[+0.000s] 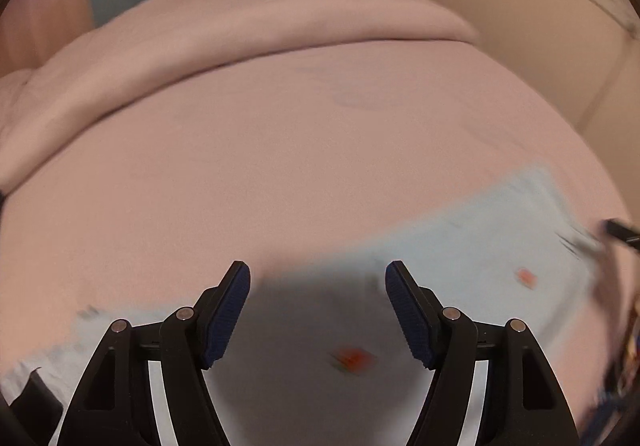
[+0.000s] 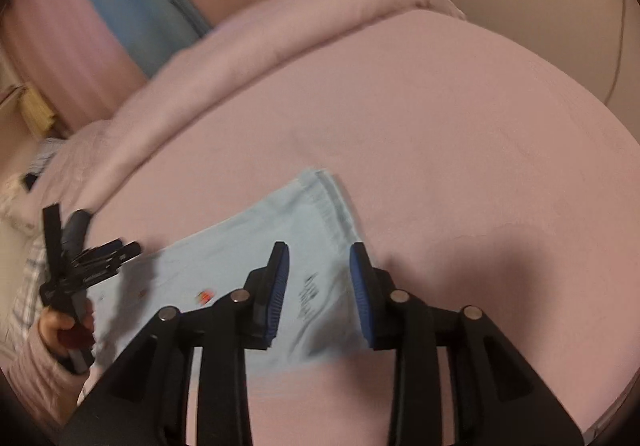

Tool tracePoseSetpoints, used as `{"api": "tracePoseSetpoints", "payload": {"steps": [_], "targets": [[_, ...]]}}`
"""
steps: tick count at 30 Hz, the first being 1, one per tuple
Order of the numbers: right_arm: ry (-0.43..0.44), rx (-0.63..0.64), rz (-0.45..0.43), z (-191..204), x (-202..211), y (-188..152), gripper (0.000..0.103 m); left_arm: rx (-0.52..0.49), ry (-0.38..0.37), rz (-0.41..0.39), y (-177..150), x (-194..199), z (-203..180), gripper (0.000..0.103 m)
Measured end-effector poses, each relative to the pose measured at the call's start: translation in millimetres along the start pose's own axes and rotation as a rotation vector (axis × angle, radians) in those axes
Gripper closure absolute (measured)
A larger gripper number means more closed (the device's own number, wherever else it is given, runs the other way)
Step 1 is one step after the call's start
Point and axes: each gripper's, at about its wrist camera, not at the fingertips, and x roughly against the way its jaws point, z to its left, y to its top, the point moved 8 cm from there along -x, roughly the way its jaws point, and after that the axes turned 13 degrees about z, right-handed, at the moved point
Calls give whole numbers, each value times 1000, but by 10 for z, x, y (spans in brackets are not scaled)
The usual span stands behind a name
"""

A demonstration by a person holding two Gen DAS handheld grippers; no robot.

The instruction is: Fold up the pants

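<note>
Pale-blue pants [image 2: 256,246] lie flat on pink bed sheet [image 2: 460,134], no container.

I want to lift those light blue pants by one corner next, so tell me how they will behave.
The light blue pants lie flat and thin on the pink bedspread, so they will probably droop rather than hold shape. They look light for their size. Smooth fabric on a smooth sheet may slide when pushed and bunch up.
</note>
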Motion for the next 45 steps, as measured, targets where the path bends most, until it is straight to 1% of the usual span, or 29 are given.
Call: {"api": "tracePoseSetpoints", "payload": {"steps": [1,2,3,4,5,6,7,8,10,12,13,15,16,18,20,23,25,31,33,35,41,45], "targets": [[23,12,23,10,-47,-83,69,-19,-18,19,-95,-38,-111,32],[5,20,74,-25,-159,-216,71,-38,-22,46,-199,-115,-210,32],[-64,23,160,-130,-376,-402,75,-55,-4,76,-291,-204,-275,32],[-69,21,189,-140,-483,-452,81,-64,17,98,-352,-259,-302,32],[-34,-4,127,-156,-425,-467,80,-64,29,103,-401,-269,-317,32],[-8,-37,111,-158,-364,-471,77,-55,22,95,-432,-229,-318,32],[22,-98,92,-180,-272,-483,69,-42,8,87,-457,-173,-310,32],[47,-138,54,-200,-169,-497,62,-23,-15,71,-483,-96,-295,32],[89,-202,-2,-254,-25,-555,59,10,-50,46,-545,36,-252,32],[127,-251,-1,-285,-21,-668,58,45,-79,34,-658,134,-179,32],[132,-270,6,-282,-56,-731,58,72,-93,35,-697,152,-125,32],[124,-292,2,-268,-93,-832,58,113,-85,44,-810,136,-54,32],[139,-305,-26,-234,-58,-901,57,132,-76,47,-863,137,-42,32],[154,-330,-47,-205,-75,-885,57,179,-76,57,-948,175,67,32],[139,-343,-51,-196,-133,-829,58,209,-82,48,-988,218,119,32],[116,-334,-55,-106,-153,-864,58,243,-85,48,-1099,250,156,32],[108,-337,-53,-106,-191,-786,58,253,-78,51,-1122,262,171,32],[127,-352,-65,-168,-215,-720,57,270,-73,37,-1116,326,198,32],[134,-356,-70,-181,-212,-730,57,268,-74,32,-1119,345,204,32],[130,-351,-67,-180,-220,-722,57,262,-57,30,-1135,358,215,32],[98,-343,-63,-126,-275,-674,57,232,-41,25,-1201,398,217,32],[75,-337,-77,-99,-277,-648,57,235,-34,20,-1216,391,236,32]]}}
